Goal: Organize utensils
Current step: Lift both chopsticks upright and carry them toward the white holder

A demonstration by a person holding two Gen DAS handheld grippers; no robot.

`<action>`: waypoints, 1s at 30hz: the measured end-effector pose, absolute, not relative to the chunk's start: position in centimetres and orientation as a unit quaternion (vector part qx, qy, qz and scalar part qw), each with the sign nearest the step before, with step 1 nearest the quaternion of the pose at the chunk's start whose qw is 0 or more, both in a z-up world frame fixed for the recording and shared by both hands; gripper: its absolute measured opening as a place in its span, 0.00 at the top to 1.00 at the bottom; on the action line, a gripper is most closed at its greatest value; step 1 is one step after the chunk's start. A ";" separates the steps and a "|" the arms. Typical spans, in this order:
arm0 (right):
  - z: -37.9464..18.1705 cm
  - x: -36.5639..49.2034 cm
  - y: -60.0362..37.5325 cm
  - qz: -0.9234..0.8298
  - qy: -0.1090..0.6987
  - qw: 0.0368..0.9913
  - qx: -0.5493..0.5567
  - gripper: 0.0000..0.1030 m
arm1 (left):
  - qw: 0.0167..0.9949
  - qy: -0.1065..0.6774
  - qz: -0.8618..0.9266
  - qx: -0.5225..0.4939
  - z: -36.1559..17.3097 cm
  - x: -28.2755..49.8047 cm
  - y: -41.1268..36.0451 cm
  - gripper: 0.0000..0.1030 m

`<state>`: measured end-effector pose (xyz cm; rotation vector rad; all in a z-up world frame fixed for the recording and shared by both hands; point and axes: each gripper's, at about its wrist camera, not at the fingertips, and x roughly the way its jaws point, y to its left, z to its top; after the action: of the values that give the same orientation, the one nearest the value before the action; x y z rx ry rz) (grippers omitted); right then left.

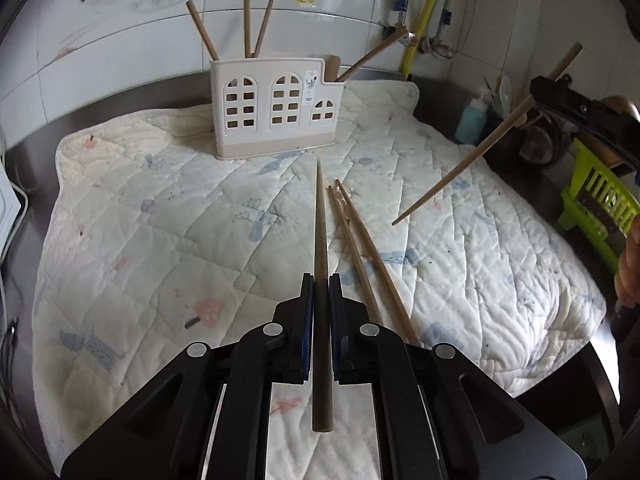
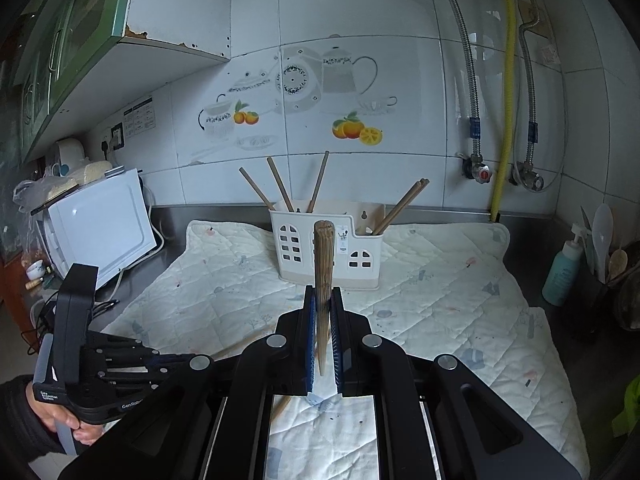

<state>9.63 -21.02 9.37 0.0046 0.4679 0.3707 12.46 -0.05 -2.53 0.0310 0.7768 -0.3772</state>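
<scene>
A shiny grey metal worktop [image 2: 532, 220] runs along a white tiled wall. A big white quilted cloth [image 1: 168, 208] with little pale pictures lies flat on it.

A white microwave oven [image 2: 96, 232] sits at the far left, off the cloth.

At the back of the cloth stands a cream plastic holder shaped like a little house with windows [image 1: 276, 112]. Brown wooden chopsticks [image 1: 247, 20] poke up out of it, three in the tall part and some leaning out of the low part.

The left claw [image 1: 320, 280] is black, with blue pads. It is squeezed tight on a dark brown wooden chopstick [image 1: 320, 240]. The stick points forward at the holder and is up off the cloth.

The right claw [image 2: 323, 292] is black too. It is squeezed tight on a lighter wooden chopstick [image 2: 323, 256]. In the left claw's view this stick slants down with its thin tip in the air over the cloth.

Two more light wooden chopsticks [image 1: 360, 248] lie side by side on the cloth, just right of the left claw.

A blue-green plastic bottle [image 2: 562, 272] stands by the right edge of the cloth.
</scene>
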 end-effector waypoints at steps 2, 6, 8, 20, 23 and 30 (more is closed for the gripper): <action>9.3 9.6 -21.0 0.183 0.230 0.956 0.004 0.93 | 0.904 0.387 -0.183 0.026 -2.7 12.7 -0.2 0.94; 9.1 9.6 -21.0 0.182 0.233 0.955 0.004 0.93 | 0.898 0.399 -0.179 0.050 -3.7 12.8 -0.6 0.94; 9.1 9.6 -21.0 0.183 0.234 0.955 0.005 0.93 | 0.897 0.401 -0.179 0.047 -4.0 12.7 -0.4 0.94; 9.1 9.5 -20.9 0.183 0.234 0.955 0.004 0.93 | 0.883 0.422 -0.199 0.041 -7.8 11.2 -0.8 0.80; 9.2 9.6 -20.8 0.184 0.234 0.955 0.005 0.93 | 0.883 0.422 -0.197 0.047 -8.6 11.0 -1.1 0.81; 9.2 9.7 -20.7 0.186 0.231 0.955 0.006 0.93 | 0.890 0.410 -0.186 0.071 -8.4 10.7 -1.5 0.94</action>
<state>9.70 -20.67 9.20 0.0113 0.4689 0.3778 10.65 -1.51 -8.38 0.1473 0.8514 -0.3870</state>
